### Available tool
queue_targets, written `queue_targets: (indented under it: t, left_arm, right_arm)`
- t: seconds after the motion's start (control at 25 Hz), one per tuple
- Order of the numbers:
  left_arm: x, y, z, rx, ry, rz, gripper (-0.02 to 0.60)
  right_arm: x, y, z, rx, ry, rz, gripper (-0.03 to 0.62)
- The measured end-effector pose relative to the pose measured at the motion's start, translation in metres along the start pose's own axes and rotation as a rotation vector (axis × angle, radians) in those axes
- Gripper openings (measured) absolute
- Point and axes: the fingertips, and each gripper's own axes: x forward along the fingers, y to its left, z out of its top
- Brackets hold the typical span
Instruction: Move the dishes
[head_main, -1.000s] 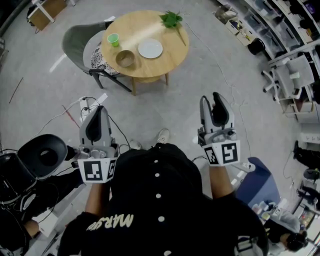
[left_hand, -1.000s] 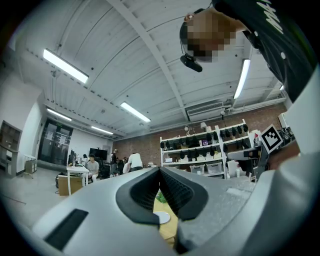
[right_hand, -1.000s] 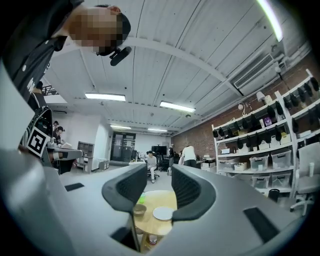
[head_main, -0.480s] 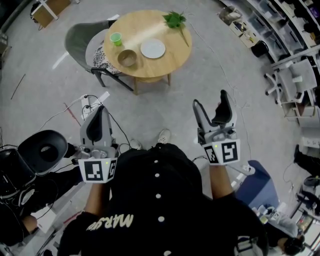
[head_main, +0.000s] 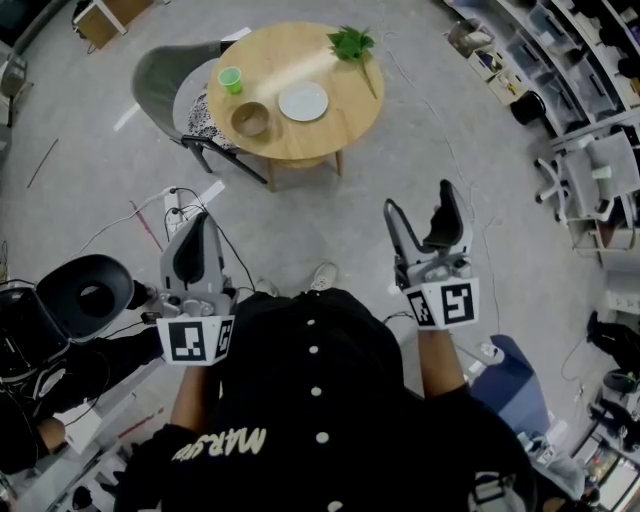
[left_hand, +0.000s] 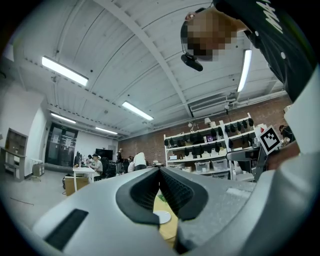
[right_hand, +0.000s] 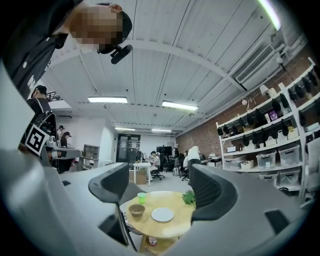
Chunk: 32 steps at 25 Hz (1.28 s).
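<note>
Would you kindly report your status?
Left gripper shut, right gripper just opened, both empty. White round plate, brown bowl, green cup on wooden table. Floor cables ahead.

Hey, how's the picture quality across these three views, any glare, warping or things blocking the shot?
Head view: fisheye bending toward the edges, a pale glare streak across the round table. Left gripper view: heavy barrel warp, black corners, the left gripper blocking the lower frame. Right gripper view: same warp, ceiling lights blown out, the plate small but sharp.
</note>
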Motion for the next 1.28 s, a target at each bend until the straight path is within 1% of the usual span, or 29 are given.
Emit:
queue_targets:
  t: [0.24, 0.4, 0.68, 0.96, 1.08, 1.28]
  left_arm:
    - [0.011, -0.032, -0.001, 0.005, 0.003, 0.035, 0.003]
    - [0.016, -0.038, -0.007, 0.005, 0.019, 0.049, 0.003]
    - [0.039, -0.028, -0.018, -0.010, 0.027, 0.070, 0.003]
    - [0.083, -0.025, -0.020, -0.003, -0.001, 0.041, 0.003]
    - [0.104, -0.014, -0.023, -0.007, -0.006, 0.037, 0.003]
    - [0.146, 0.014, -0.034, -0.020, 0.010, 0.028, 0.003]
  right_arm:
    - [0.003, -0.026, -0.005, 0.013, 0.007, 0.052, 0.380]
    - [0.010, -0.032, -0.011, 0.017, 0.013, 0.079, 0.380]
    - [0.033, -0.044, -0.026, 0.015, 0.046, 0.096, 0.379]
    - [0.061, -0.069, -0.025, 0.007, 0.031, 0.071, 0.376]
    - [0.081, -0.076, -0.030, 0.008, 0.036, 0.062, 0.373]
    - [0.129, -0.084, -0.040, 0.006, 0.060, 0.055, 0.374]
